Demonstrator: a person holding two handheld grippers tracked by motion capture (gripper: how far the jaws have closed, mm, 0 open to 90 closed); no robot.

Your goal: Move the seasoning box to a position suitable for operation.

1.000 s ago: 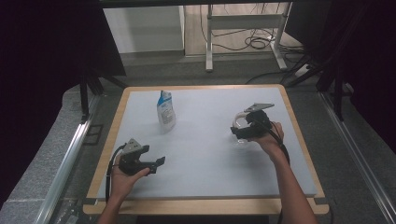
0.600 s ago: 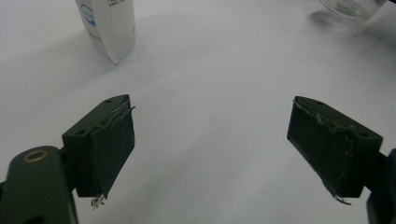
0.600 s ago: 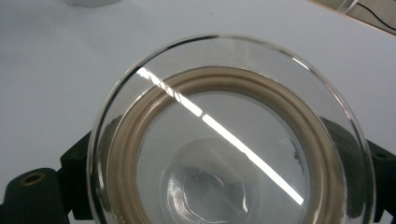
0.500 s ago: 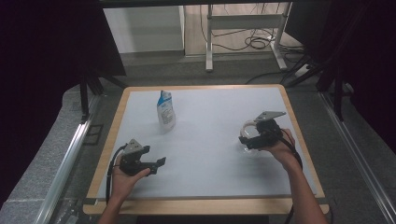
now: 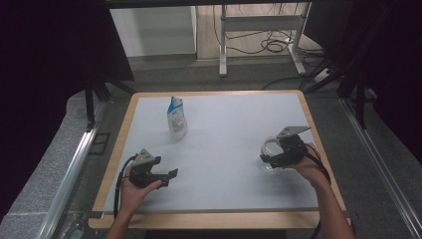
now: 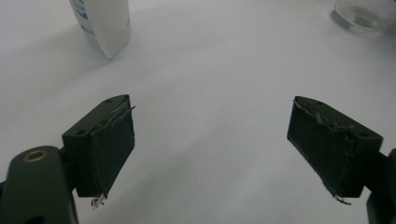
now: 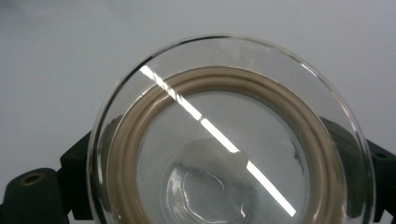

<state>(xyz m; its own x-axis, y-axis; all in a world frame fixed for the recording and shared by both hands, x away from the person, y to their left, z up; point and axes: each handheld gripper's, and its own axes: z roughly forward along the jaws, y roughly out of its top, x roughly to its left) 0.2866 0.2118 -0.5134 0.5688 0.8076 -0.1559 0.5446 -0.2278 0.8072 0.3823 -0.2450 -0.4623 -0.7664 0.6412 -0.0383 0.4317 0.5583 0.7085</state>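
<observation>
One clear round glass jar point(image 7: 229, 140) with beige seal ring, clamped in right gripper point(image 5: 276, 158) jaws, contents unclear, one white-and-blue pouch point(image 5: 176, 119) upright on white table point(image 5: 224, 124), left gripper point(image 5: 164, 175) jaws spread, holding nothing.

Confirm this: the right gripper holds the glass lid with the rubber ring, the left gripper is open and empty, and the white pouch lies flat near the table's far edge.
Wrong on one count: the white pouch stands upright, as the high view shows. The right gripper does hold the glass lid, and the left gripper is open and empty.

Wide-open left claw point(image 6: 210, 140) facing carton point(image 6: 105, 23)
</observation>
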